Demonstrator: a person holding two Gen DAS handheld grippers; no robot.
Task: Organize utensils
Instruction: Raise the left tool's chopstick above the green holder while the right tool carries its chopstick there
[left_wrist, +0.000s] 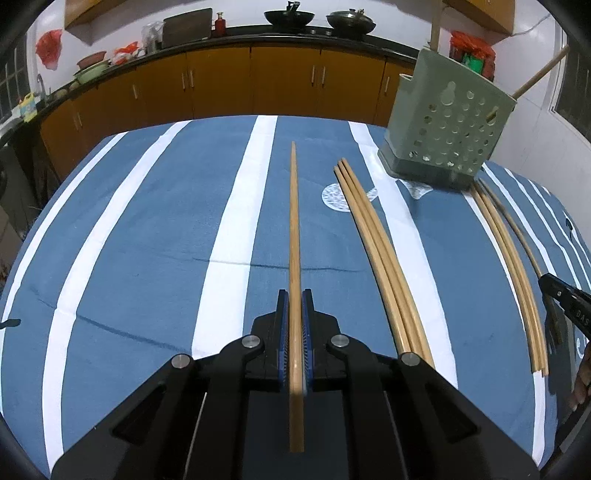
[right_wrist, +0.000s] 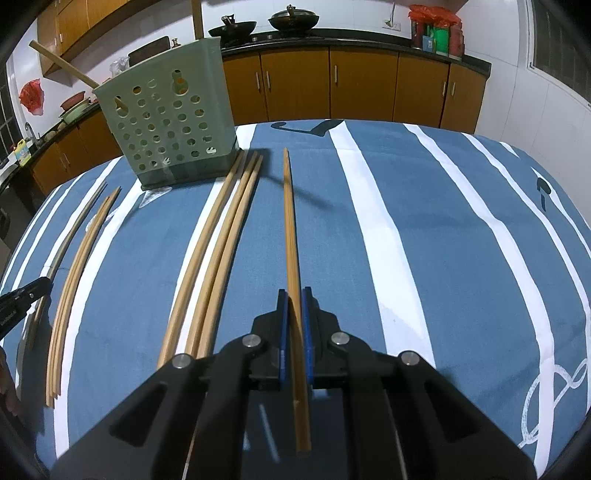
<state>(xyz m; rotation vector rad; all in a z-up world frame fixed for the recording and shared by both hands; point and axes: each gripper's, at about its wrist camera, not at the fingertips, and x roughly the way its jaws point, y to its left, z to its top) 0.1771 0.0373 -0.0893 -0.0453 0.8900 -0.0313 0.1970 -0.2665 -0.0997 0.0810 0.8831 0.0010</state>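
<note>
Left wrist view: left gripper (left_wrist: 294, 295) clenched on chopstick (left_wrist: 294, 221), tip pointing ahead of fingers, ready for holder (left_wrist: 447, 125) ahead-right. Right gripper (right_wrist: 294, 295) likewise clamps second chopstick (right_wrist: 290, 221); holder ahead-left. Loose chopsticks (right_wrist: 214, 251) lie between, probably sorted for picking.

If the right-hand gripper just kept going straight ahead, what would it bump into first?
Probably nothing nearby: the right gripper, jaws shut on a chopstick, points across bare tablecloth. The green holder sits left of that line.

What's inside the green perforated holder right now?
One wooden stick pokes out of the green holder, leaning over its rim. Its walls hide the lower part and anything else inside.
</note>
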